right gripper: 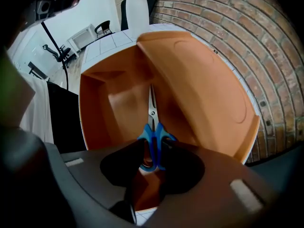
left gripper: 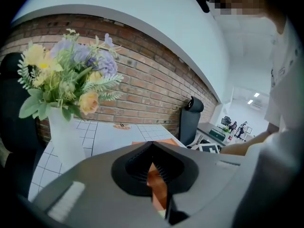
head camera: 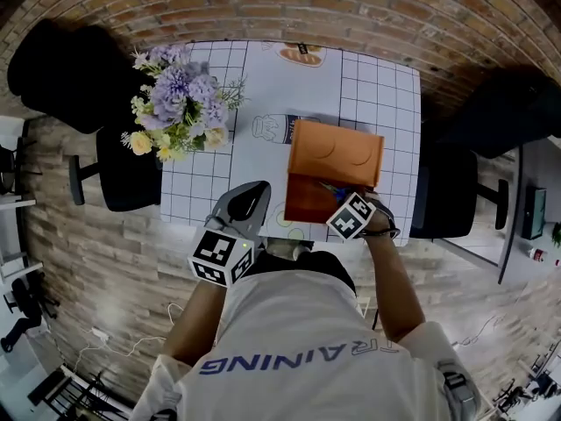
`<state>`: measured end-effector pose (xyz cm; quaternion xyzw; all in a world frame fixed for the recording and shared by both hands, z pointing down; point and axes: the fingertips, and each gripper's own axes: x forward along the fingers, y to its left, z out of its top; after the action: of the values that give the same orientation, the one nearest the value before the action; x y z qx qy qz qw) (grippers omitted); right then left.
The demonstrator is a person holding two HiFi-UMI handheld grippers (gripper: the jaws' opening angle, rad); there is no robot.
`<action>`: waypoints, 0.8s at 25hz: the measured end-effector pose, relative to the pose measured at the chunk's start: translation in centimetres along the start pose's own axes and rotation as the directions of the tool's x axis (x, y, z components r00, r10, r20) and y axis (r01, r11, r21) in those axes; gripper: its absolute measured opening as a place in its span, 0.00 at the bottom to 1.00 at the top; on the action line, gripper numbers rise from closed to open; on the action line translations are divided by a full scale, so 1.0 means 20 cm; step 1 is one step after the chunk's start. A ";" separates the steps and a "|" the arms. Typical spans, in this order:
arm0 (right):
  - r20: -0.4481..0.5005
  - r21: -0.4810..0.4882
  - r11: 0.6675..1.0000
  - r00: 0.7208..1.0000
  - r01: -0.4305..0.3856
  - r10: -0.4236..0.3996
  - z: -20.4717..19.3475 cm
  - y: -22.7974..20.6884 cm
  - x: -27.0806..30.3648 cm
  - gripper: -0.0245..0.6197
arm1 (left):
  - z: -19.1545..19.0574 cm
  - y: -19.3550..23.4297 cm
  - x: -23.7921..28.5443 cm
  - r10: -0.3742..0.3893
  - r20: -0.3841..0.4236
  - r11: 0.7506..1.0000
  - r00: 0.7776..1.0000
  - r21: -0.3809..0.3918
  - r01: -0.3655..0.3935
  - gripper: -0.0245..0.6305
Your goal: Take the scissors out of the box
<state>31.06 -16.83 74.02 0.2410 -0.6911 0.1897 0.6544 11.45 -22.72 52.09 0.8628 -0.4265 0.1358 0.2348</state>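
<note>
An orange box (head camera: pixel 308 202) stands open on the white gridded table (head camera: pixel 386 95), its lid (head camera: pixel 337 153) tipped up at the far side. On the box floor (right gripper: pixel 121 103) lie scissors (right gripper: pixel 152 127) with blue handles, their silver blades pointing away from me. My right gripper (right gripper: pixel 153 148) points straight down into the box, and the blue handles sit between its jaws, which stand wide. In the head view its marker cube (head camera: pixel 352 216) hides the jaws. My left gripper (head camera: pixel 252 196) hovers over the table left of the box, its jaws together and holding nothing.
A white vase of purple and yellow flowers (head camera: pixel 178 103) stands at the table's left side, close to the left gripper (left gripper: pixel 152 146). Black chairs (head camera: pixel 127 178) stand on both sides of the table. A brick wall runs behind it.
</note>
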 end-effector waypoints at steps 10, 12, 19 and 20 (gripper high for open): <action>0.000 -0.012 1.000 1.000 0.005 -0.005 -0.01 0.02 -0.01 0.20 | -0.01 0.02 -0.06 -0.001 0.006 1.000 1.000 -0.009 0.001 0.04; 0.018 -0.025 1.000 1.000 0.014 -0.013 -0.01 0.04 -0.06 0.20 | -0.01 0.01 -0.07 -0.010 0.009 1.000 1.000 -0.007 0.010 0.04; 0.125 -0.046 0.996 0.990 0.070 -0.064 0.05 0.13 -0.22 0.20 | 0.01 -0.03 -0.06 -0.048 0.029 0.999 0.998 0.005 0.048 0.04; 0.147 -0.029 0.997 0.987 0.076 -0.071 0.06 0.13 -0.25 0.20 | 0.02 -0.04 -0.06 -0.057 0.033 0.998 0.998 0.009 0.057 0.04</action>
<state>28.74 -14.98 69.09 0.2682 -0.7308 0.1354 0.6129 11.40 -21.72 50.97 0.8777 -0.4051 0.1165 0.2280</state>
